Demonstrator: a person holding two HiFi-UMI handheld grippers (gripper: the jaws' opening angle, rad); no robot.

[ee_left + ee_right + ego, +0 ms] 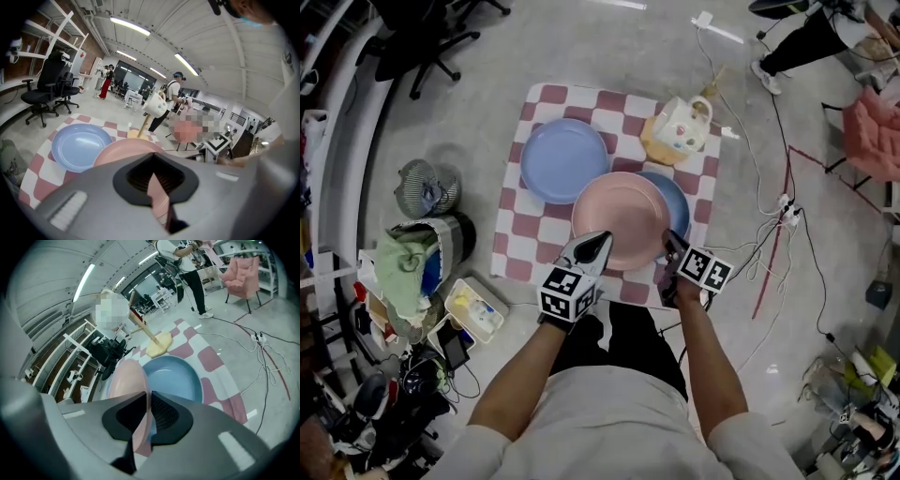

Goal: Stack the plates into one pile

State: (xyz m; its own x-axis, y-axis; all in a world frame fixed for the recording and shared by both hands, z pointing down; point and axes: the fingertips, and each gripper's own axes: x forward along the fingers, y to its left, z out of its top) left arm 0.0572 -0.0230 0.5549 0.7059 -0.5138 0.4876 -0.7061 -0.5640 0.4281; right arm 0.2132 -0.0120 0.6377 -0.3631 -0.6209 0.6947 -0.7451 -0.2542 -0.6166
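Three plates, no finished pile yet. Pink plate (621,217) clamped at near rim by both claws, left gripper (596,244) and right gripper (672,244), and overlaps dark blue plate (679,195). Resting or hovering, can't tell. Light blue plate (563,159) lies apart on cloth (523,236), still to stack.

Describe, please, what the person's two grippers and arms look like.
The left gripper and right gripper have grey shells that taper to two jaws lined with black ribbed pads. The left cube and right cube bear black-and-white square markers. The person wears a light short-sleeved T-shirt, so the forearms are uncovered.
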